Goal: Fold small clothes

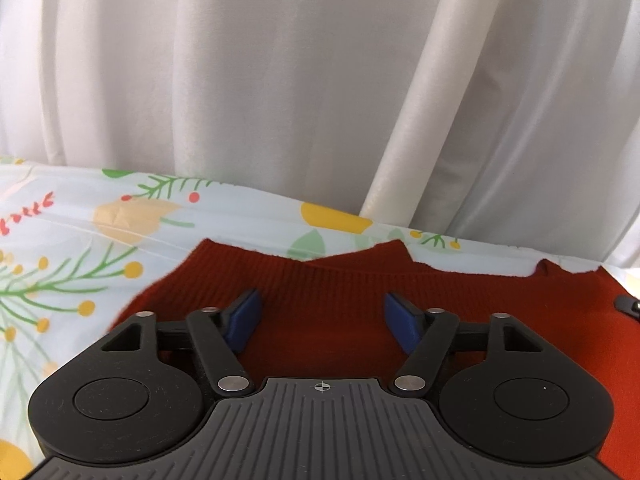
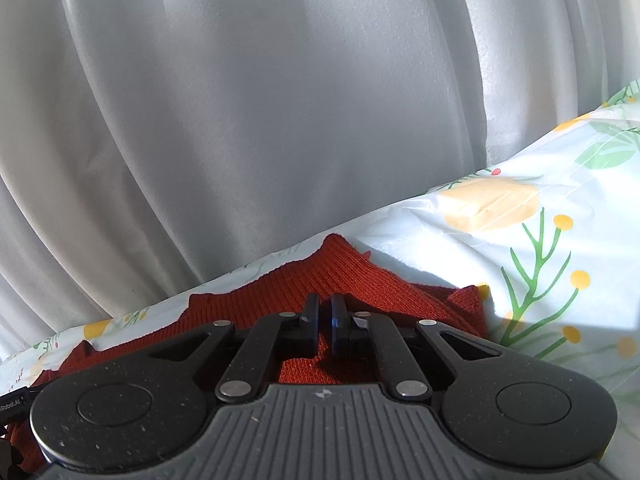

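A rust-red ribbed knit garment (image 1: 320,280) lies on the flowered cloth, its far edge uneven with small peaks. My left gripper (image 1: 320,308) hovers low over it, open, its blue pads (image 1: 244,316) wide apart and only flat knit showing between them. In the right wrist view the same red garment (image 2: 360,276) runs under my right gripper (image 2: 324,308). That gripper is shut, with a thin fold of the knit pinched between its fingers and bunched fabric just below them. A black part at the right edge of the left wrist view (image 1: 628,306) seems to belong to the right gripper.
A pale blue cloth printed with yellow flowers and green sprigs (image 1: 80,240) (image 2: 540,220) covers the surface. White curtains (image 1: 280,80) (image 2: 280,120) hang right behind its far edge. Sunlight falls across the cloth on the right.
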Tool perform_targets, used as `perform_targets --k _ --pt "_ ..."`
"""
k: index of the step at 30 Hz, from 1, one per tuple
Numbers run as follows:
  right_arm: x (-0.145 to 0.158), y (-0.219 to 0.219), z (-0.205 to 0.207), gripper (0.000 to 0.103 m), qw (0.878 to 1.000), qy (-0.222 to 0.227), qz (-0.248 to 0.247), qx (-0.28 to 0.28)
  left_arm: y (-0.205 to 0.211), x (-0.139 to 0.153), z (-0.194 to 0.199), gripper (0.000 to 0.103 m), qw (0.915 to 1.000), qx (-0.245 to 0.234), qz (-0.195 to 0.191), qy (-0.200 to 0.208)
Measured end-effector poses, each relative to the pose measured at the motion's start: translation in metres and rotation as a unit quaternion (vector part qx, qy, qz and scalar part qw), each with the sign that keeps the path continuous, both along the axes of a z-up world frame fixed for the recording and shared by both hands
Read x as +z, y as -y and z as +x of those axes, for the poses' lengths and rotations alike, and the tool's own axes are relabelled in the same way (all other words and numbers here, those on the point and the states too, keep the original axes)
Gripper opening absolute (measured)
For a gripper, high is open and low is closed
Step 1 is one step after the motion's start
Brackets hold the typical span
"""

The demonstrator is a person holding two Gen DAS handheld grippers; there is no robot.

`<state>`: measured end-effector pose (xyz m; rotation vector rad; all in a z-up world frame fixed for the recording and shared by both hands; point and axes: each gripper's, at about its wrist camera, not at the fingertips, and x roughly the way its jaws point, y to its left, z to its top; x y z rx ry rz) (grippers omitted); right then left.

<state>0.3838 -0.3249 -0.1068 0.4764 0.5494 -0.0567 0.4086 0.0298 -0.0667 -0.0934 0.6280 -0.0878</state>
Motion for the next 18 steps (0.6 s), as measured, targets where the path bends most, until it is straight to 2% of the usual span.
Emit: perform_targets --k 2,4,5,6,7,8,9,10,12,15,18 --pt "-0.001 0.000 0.001 0.005 1.000 0.000 0.000 0.000 -0.011 0.000 -0.003 0.066 0.9997 -0.007 -0.022 0.007" --pt "-0.001 0.000 0.000 0.005 1.000 0.000 0.000 0.000 -0.027 0.003 -0.011 0.068 0.9987 0.005 -0.047 0.017" --pt "-0.001 0.000 0.000 0.005 1.000 0.000 0.000 0.000 -0.032 0.004 -0.013 0.080 0.9987 0.030 -0.038 0.016" --pt "-0.001 0.000 0.001 0.005 1.000 0.000 -0.002 0.000 -0.039 0.005 -0.014 0.085 0.9976 0.061 -0.031 0.010" --pt "-0.001 -0.001 0.001 0.005 1.000 -0.001 -0.005 -0.001 -0.048 0.006 -0.017 0.082 0.9962 0.074 -0.045 0.007" --pt "0.000 -0.002 0.001 0.005 1.000 -0.001 -0.009 -0.001 -0.057 0.009 -0.021 0.081 0.9951 0.070 -0.069 0.007" --pt "0.000 -0.003 0.001 0.005 1.000 -0.002 -0.013 -0.001 -0.062 0.013 -0.026 0.082 0.9947 0.069 -0.076 0.005" --pt "0.000 -0.004 0.002 0.005 1.000 -0.003 -0.016 -0.002 -0.064 0.018 -0.031 0.087 0.9949 0.078 -0.063 -0.001" --pt "0.002 -0.008 0.002 0.005 1.000 -0.007 -0.029 -0.005 -0.070 0.025 -0.044 0.087 0.9956 0.075 -0.056 -0.007" --pt "0.013 -0.023 -0.001 0.006 0.998 -0.031 -0.056 -0.011 -0.082 0.032 -0.070 0.088 0.9928 0.052 -0.103 -0.033" --pt "0.034 -0.048 -0.019 0.013 0.999 -0.018 -0.015 0.042 -0.083 0.035 -0.094 0.088 0.9902 0.067 -0.106 -0.060"
